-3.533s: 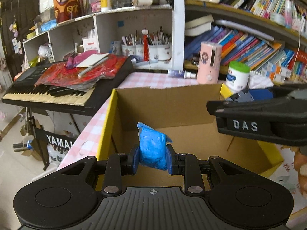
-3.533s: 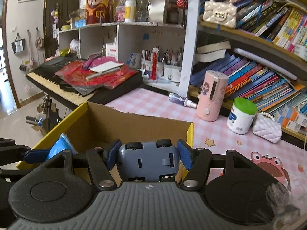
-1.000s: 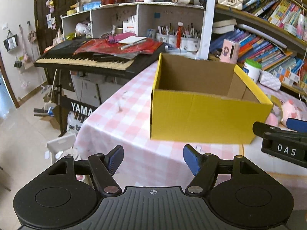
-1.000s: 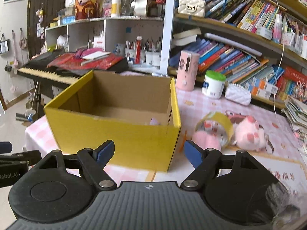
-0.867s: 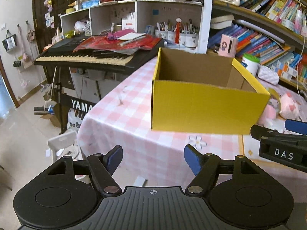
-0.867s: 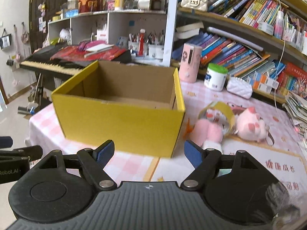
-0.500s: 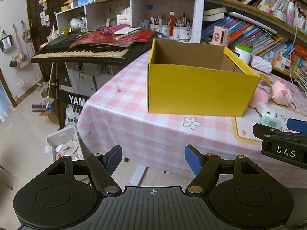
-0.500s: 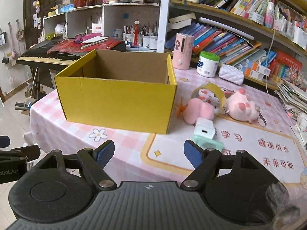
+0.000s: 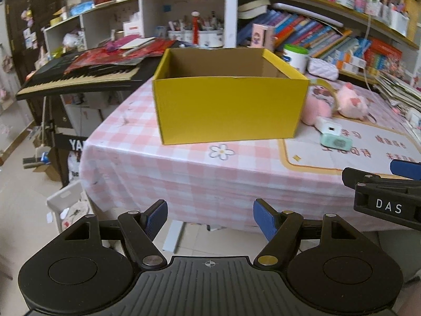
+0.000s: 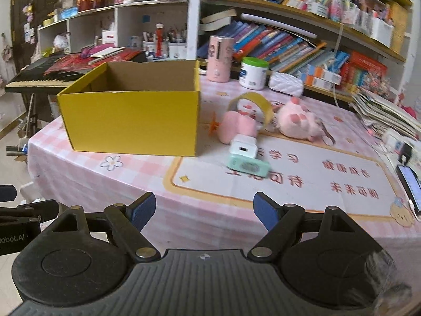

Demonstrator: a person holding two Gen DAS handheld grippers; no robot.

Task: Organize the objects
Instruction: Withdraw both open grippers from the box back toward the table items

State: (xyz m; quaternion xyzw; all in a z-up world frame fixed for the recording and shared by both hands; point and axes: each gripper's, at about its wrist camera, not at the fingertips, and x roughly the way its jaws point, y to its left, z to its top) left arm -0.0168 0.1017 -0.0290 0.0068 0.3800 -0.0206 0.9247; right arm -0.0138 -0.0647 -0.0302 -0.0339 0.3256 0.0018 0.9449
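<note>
A yellow cardboard box (image 9: 229,108) (image 10: 131,121) stands open-topped on the pink checked tablecloth (image 9: 163,163); its contents are hidden by its front wall. To its right lie a pink earmuff with a yellow band (image 10: 236,126), a pink plush (image 10: 297,121), a white charger (image 10: 243,146) and a mint-green device (image 10: 248,166). My left gripper (image 9: 209,214) is open and empty, held off the table's near edge. My right gripper (image 10: 204,209) hangs before the table mat, its jaws opening with nothing between them.
A black keyboard (image 9: 79,76) under red cloth stands left of the table. Behind the box are a pink cylinder (image 10: 219,58), a green-lidded jar (image 10: 254,72), a white purse (image 10: 285,84) and bookshelves (image 10: 302,44). A phone (image 10: 410,184) and papers (image 10: 381,110) lie at the right.
Earlier my left gripper held a blue object and my right a grey toy car over the box. Both are now empty and have drawn back off the table edge.
</note>
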